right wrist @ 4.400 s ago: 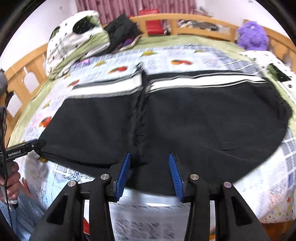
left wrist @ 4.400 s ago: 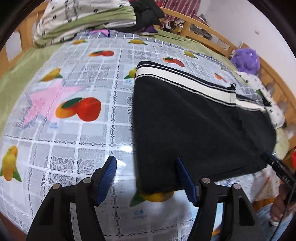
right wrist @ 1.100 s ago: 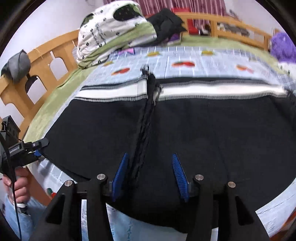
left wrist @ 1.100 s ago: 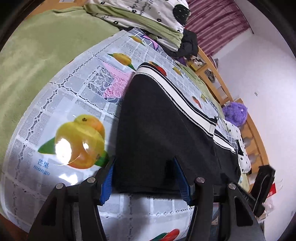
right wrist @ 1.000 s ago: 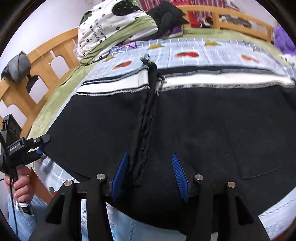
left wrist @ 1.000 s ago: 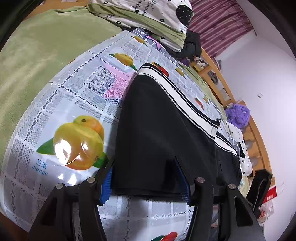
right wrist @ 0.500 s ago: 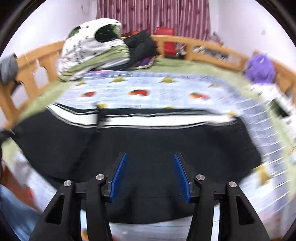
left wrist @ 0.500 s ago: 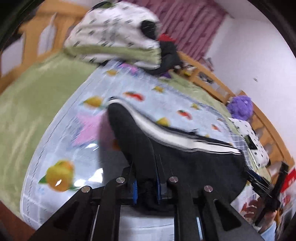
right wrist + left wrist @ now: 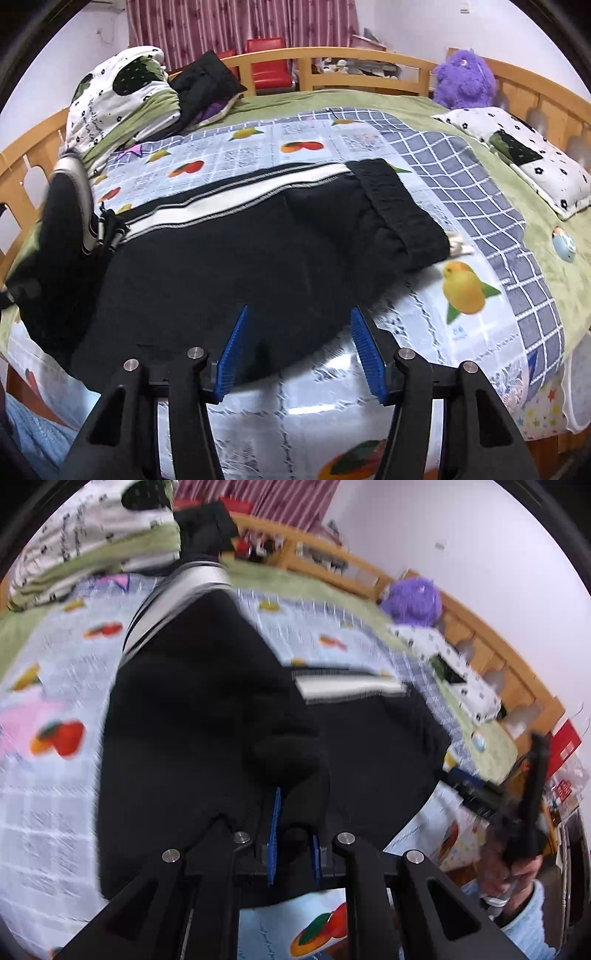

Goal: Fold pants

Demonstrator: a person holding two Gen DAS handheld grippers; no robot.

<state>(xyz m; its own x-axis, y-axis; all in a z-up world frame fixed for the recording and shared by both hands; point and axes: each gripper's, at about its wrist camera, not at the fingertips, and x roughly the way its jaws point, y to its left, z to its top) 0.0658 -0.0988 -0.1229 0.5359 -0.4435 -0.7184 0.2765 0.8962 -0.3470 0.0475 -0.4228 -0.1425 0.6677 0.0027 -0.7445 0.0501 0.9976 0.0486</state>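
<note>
Pinching a bunched fold of the black pants (image 9: pixel 192 709), the left gripper (image 9: pixel 293 834) has its blue pads nearly together and the fabric lifted off the fruit-print cloth (image 9: pixel 44 812); striped waistband raised at that end. Rest of the pants lies flat across the cloth on the bed (image 9: pixel 369 101). Right gripper (image 9: pixel 301 349) is spread wide, holding nothing, low at the near hem. Purple plush toy (image 9: pixel 465 79) sits by the far right rail.
</note>
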